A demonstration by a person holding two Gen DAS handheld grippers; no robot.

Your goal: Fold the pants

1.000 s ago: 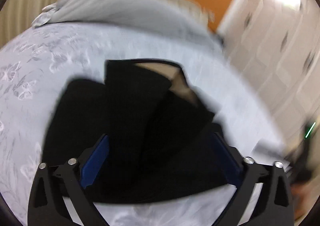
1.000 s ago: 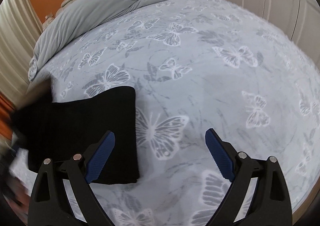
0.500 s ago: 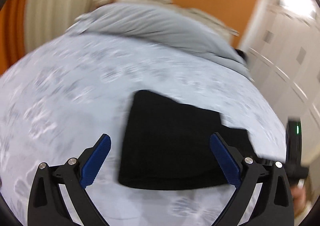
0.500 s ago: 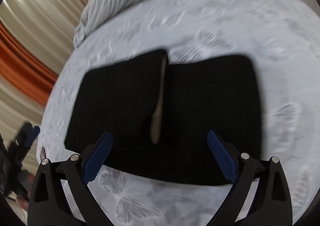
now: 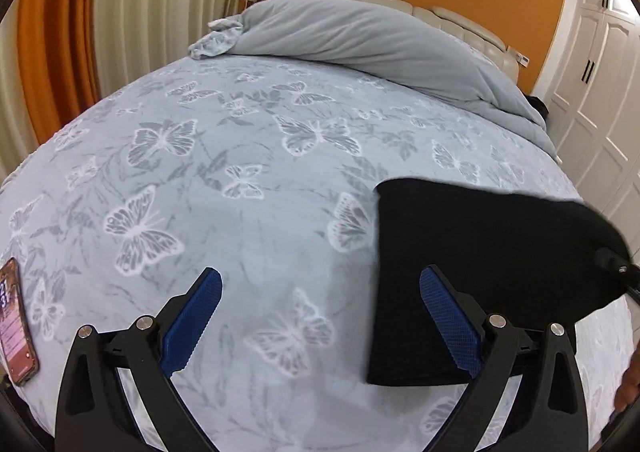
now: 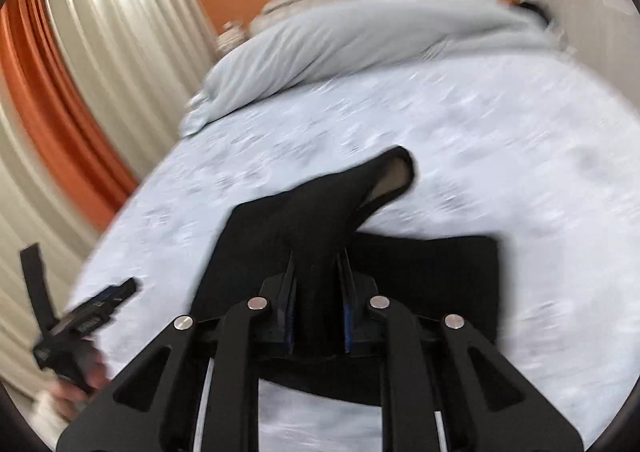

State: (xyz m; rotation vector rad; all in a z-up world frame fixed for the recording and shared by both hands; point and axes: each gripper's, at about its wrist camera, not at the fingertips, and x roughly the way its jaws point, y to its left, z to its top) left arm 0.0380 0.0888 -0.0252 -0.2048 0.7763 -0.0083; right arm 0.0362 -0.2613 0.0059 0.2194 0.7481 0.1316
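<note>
Black pants [image 5: 480,252] lie folded on the butterfly-print bedsheet [image 5: 240,132], at the right of the left wrist view. My left gripper [image 5: 320,272] hovers open over bare sheet just left of them, its right pad [image 5: 448,320] over the pants' near left edge. In the right wrist view my right gripper [image 6: 316,264] has its jaws closing on a raised fold of the pants [image 6: 420,276], and the pads press the cloth. The pinched layer rises to a peak [image 6: 392,172] beyond the fingers, with the remaining cloth flat beneath.
A phone [image 5: 16,324] lies at the bed's near left edge. A grey duvet [image 5: 360,36] is bunched at the headboard end. Curtains [image 5: 120,12] hang on the left and white wardrobe doors [image 5: 600,72] stand on the right. A hand [image 6: 76,384] shows at the lower left.
My left gripper swung left off the pants to bare sheet. My right gripper came over the pants, shut on a fold and lifted it.
</note>
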